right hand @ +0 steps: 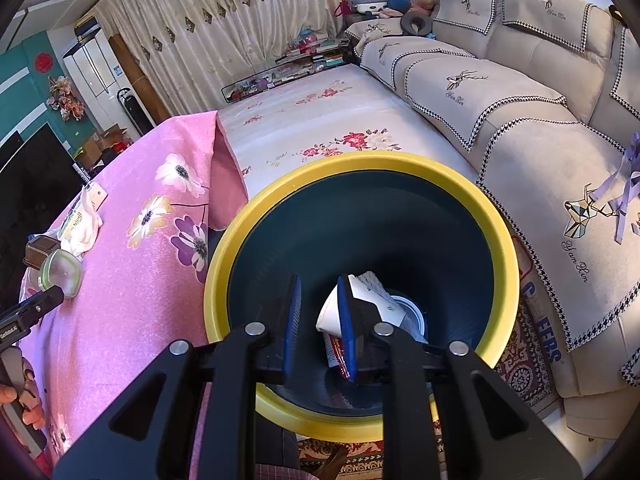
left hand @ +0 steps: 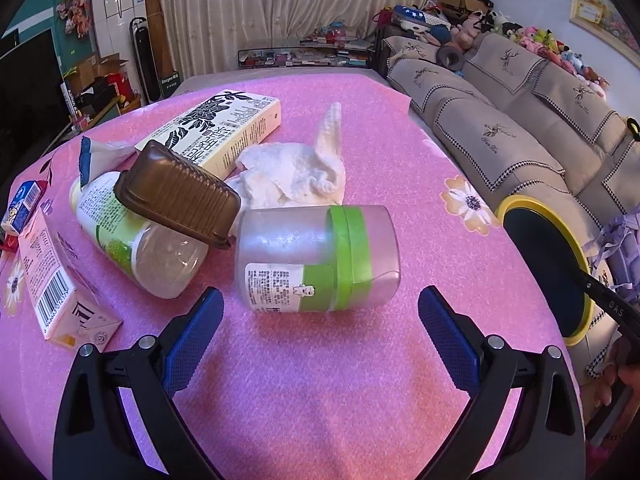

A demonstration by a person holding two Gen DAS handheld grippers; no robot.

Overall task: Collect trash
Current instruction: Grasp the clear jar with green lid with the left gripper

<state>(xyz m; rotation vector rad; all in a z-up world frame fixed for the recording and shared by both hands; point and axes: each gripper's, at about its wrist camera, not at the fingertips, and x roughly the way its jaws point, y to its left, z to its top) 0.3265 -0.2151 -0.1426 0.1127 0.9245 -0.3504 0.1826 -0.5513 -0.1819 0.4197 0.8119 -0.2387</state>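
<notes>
My left gripper point(left hand: 318, 300) is open just in front of a frosted jar with a green band point(left hand: 316, 258) that lies on its side on the pink table point(left hand: 320, 380); the fingers stand to either side of it, not touching. Behind it lie a crumpled white tissue point(left hand: 292, 174), a brown plastic tray point(left hand: 176, 194) on a clear bottle point(left hand: 132, 240), a cream carton point(left hand: 216, 132) and a pink box point(left hand: 60, 284). My right gripper point(right hand: 318, 308) hangs over the yellow-rimmed dark bin point(right hand: 496, 240), its fingers a small gap apart and empty. A paper cup point(right hand: 360, 304) and wrappers lie in the bin.
The bin also shows in the left wrist view point(left hand: 520, 204), at the table's right edge. A grey sofa point(right hand: 520, 120) stands behind it, and a patterned rug point(right hand: 524, 360) lies below. A small blue carton point(left hand: 22, 204) sits at the table's far left.
</notes>
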